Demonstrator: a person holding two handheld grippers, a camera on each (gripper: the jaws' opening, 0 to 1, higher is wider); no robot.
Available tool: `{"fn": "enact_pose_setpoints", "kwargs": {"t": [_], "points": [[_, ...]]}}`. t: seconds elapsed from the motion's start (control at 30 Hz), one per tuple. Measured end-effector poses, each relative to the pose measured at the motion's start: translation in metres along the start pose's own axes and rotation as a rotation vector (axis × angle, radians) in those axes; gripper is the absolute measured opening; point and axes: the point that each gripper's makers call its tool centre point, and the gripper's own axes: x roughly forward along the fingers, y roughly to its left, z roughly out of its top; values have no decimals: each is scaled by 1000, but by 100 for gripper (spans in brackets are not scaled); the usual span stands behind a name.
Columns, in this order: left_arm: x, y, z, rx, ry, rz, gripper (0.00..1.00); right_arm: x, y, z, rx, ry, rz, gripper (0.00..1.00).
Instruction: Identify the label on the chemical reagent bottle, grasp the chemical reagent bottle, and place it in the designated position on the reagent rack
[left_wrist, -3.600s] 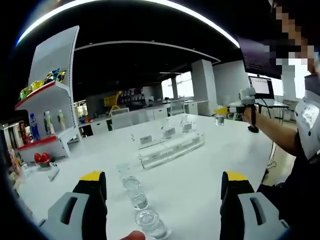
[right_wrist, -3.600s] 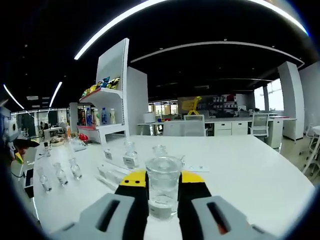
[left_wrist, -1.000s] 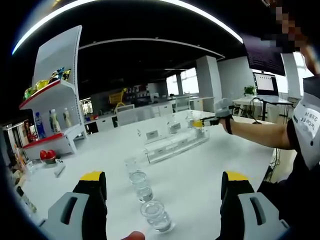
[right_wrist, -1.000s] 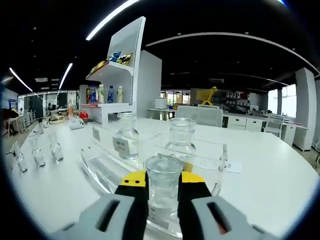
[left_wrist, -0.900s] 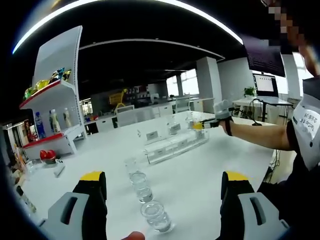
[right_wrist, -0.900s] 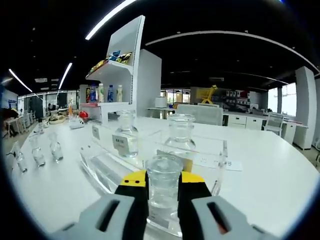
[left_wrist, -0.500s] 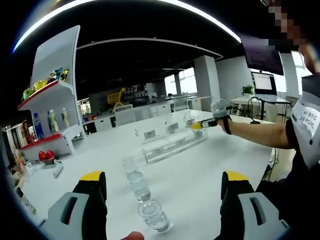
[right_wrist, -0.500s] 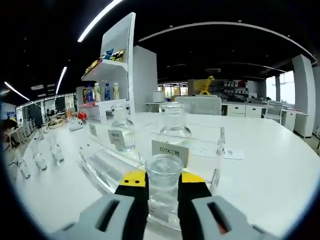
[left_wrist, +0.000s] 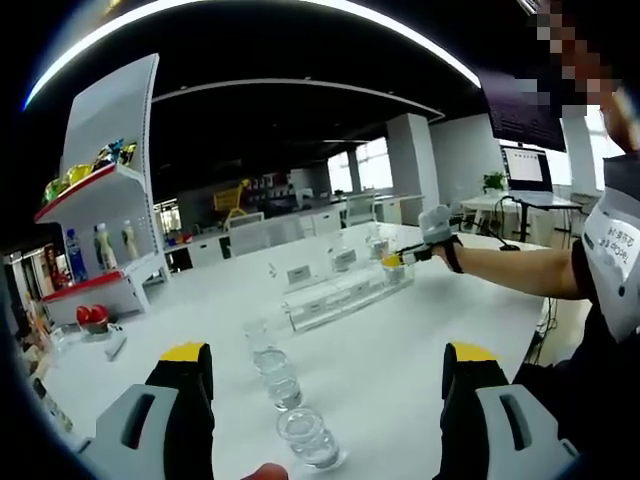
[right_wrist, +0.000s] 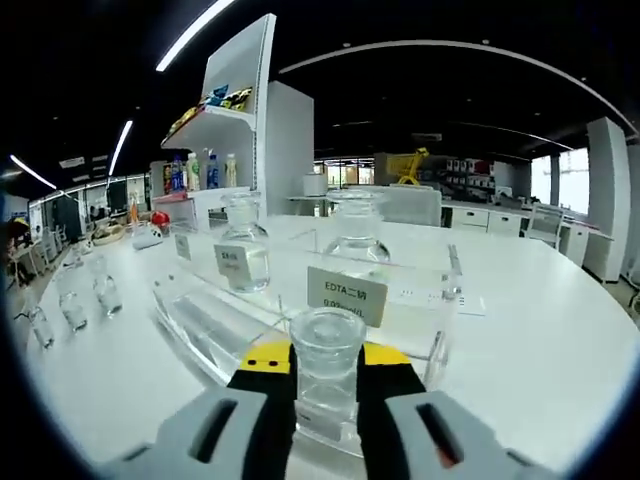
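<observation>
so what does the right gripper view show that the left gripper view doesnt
Right gripper view alone: its tool shut on a clear bottle at the near edge of the acrylic rack, and a readable label starting EDTA.

Left gripper view alone: its own tool open and holding nothing, a row of small bottles in front of it, and the person's outstretched arm.

Both: the white table, the rack with two bottles standing in it, and the snack shelf.

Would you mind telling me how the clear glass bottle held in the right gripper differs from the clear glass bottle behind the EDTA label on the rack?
The clear glass bottle in the right gripper is clamped between the jaws, in front of the clear acrylic rack; the bottle behind the EDTA label stands free on it. The held bottle's own label isn't visible; the racked one is fronted by the white EDTA label. Both are clear, upright, wide-mouthed.
</observation>
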Motion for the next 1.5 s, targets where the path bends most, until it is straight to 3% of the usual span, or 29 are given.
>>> {"fn": "enact_pose_setpoints", "kwargs": {"t": [0.23, 0.37, 0.53, 0.67, 0.73, 0.8, 0.87, 0.97, 1.17, 1.5], "points": [[5, -5, -7, 10, 8, -10, 95, -1, 0, -1, -47, -5, -11, 22], [4, -5, -9, 5, 11, -10, 95, 0, 0, 0, -33, -11, -7, 22], [5, -4, -11, 12, 14, -9, 95, 0, 1, 0, -45, -13, -5, 33], [6, -5, -11, 5, 8, -12, 95, -12, 4, 2, -90, -30, -12, 38], [7, -4, -12, 8, 9, -10, 95, -21, 8, 8, -92, -71, -2, 43], [8, -4, -12, 9, 9, -11, 95, -33, 11, 22, -94, -155, 10, 48], [10, -5, -12, 11, 9, -15, 95, -47, 12, 28, -84, -180, 4, 52], [11, -5, -12, 11, 8, -17, 95, -73, 14, 42, -46, -266, 17, 68], [14, -6, -9, 13, -2, -21, 95, -112, 8, 38, 16, -288, 17, 97], [22, -4, -5, 6, -9, -22, 95, -192, 19, 13, 128, -257, 49, 97]]}}
